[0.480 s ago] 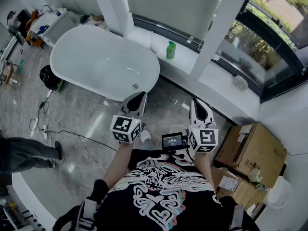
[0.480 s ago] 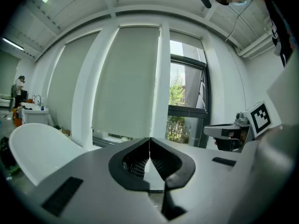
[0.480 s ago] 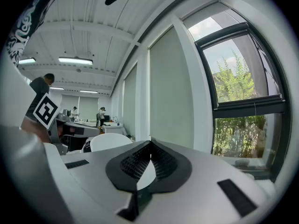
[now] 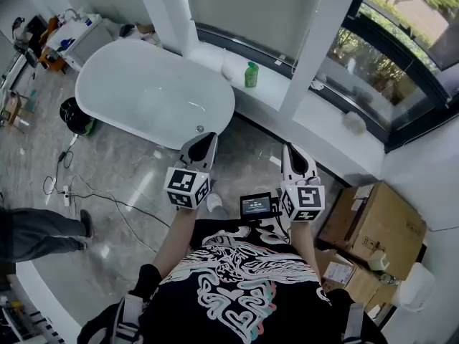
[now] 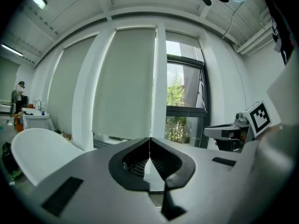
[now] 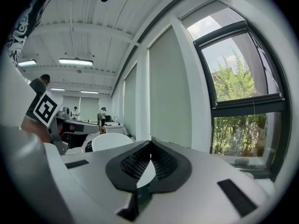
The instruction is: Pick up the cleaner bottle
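A green cleaner bottle [image 4: 251, 74] stands on the white window ledge [image 4: 265, 90] behind the bathtub, far ahead of both grippers. In the head view my left gripper [image 4: 209, 139] is held above the floor near the tub's end, shut and empty. To its right my right gripper [image 4: 292, 151] is also shut, with nothing in it. In the left gripper view the left gripper [image 5: 149, 141] has its tips touching, and in the right gripper view the right gripper [image 6: 149, 146] does too. Neither gripper view shows the bottle.
A white bathtub [image 4: 143, 92] lies at the left ahead. Cardboard boxes [image 4: 373, 228] are stacked at the right by the wall. Cables [image 4: 72, 185] trail over the grey floor at the left, where a person's leg [image 4: 43, 228] shows. A white pillar [image 4: 315, 41] rises beside the ledge.
The view has shifted slightly, so the bottle and the tub sit a little lower-left to upper-left in the frame. Both grippers stay shut in much the same place.
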Motion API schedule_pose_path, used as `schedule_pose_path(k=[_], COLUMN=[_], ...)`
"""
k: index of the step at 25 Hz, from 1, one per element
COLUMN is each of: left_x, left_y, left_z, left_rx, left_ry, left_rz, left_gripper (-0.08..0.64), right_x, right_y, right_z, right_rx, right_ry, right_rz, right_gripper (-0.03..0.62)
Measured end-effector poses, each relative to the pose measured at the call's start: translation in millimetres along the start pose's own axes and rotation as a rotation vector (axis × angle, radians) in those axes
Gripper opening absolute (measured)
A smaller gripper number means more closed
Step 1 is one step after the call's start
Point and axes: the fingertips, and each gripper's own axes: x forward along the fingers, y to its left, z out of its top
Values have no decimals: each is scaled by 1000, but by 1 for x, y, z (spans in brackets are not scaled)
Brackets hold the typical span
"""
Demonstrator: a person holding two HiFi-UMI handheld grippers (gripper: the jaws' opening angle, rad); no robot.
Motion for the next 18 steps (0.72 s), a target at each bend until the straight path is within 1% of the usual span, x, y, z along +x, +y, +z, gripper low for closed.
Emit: schedule_pose_path(k=[4,10,18], left_x=[-2,1,23], left_y=[-10,-19,-17], left_z=[0,-11,-11], left_rx=[14,22,4], left_ry=[-2,25,18], left_rz=[5,22,25], left_gripper=[18,18,18], right_x=[-8,-14,-4], right_y=[-6,-19,-28], right_z=[-5,-20,-19], right_rx=[42,39,19], right_ry=[-7,14,21], right_rz=[11,-2,22], right_gripper=[28,28,28])
